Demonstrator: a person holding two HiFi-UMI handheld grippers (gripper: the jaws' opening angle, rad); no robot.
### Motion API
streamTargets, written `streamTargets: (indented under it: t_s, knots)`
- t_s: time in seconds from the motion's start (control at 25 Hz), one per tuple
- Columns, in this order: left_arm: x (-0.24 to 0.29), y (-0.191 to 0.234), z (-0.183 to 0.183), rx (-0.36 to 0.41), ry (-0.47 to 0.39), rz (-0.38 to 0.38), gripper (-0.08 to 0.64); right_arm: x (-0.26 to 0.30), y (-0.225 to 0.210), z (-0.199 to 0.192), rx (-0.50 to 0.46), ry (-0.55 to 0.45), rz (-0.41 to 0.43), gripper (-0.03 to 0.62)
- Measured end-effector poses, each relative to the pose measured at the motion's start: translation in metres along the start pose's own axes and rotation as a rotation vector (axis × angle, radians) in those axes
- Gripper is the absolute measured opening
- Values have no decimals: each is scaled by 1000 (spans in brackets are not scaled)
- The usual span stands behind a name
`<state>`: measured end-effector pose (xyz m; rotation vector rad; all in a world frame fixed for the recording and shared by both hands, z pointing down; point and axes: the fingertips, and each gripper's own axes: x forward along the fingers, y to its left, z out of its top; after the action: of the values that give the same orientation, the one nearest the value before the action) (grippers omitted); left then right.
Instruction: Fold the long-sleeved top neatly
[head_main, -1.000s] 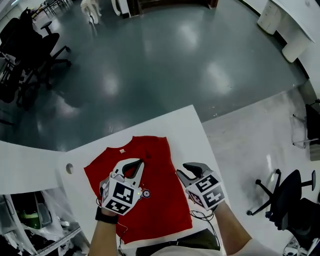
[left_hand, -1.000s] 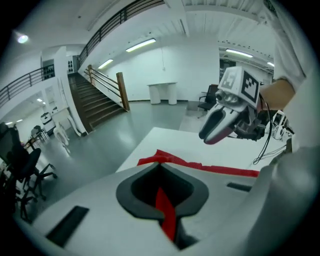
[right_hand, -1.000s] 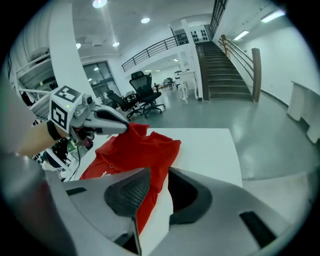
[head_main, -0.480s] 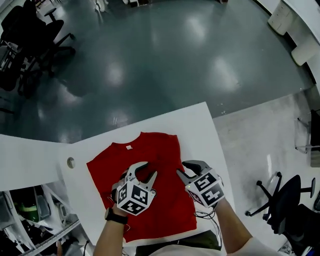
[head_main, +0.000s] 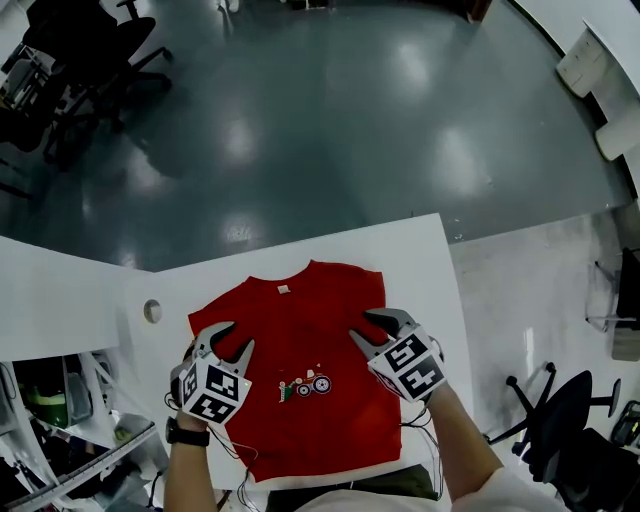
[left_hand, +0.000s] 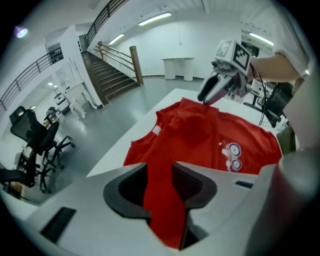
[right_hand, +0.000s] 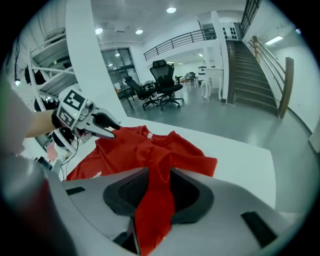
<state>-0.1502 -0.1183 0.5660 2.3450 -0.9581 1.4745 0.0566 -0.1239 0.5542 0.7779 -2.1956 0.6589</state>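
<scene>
Red top (head_main: 300, 340) lies flat, print (head_main: 306, 384) up, on the white table (head_main: 425, 250), centre-low in head view. Collar (head_main: 290, 284) pts toward upper frame, hem (head_main: 322, 455) toward bottom edge by the person. Long axis runs top-to-bottom, tilted slightly. No sleeves stick out sideways.

L gripper (head_main: 241, 334) sits at the top's left edge, R gripper (head_main: 360, 324) at its right edge, approx. mirrored, prob. so both sides get taken at once for a fold. Both have jaws apart, just been opening, w/ red fabric btwn them but not clamped.
</scene>
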Motion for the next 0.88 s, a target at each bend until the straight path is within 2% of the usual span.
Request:
streamTargets:
  t_s: [0.12, 0.24, 0.4, 0.64, 0.88]
  knots:
    - [0, 28, -37, 30, 95, 60, 155, 12, 1, 6, -54, 9, 20, 143]
    - [6, 36, -58, 51, 149, 71, 163, 30, 3, 0, -63, 49, 40, 139]
    - [16, 35, -65, 19, 148, 49, 161, 36, -2, -9, -32, 94, 24, 31]
    - [14, 36, -66, 9, 131, 23, 163, 7, -6, -27, 124, 156, -6, 26]
    - [14, 36, -66, 0, 115, -1, 163, 9, -11, -42, 131, 195, -33, 35]
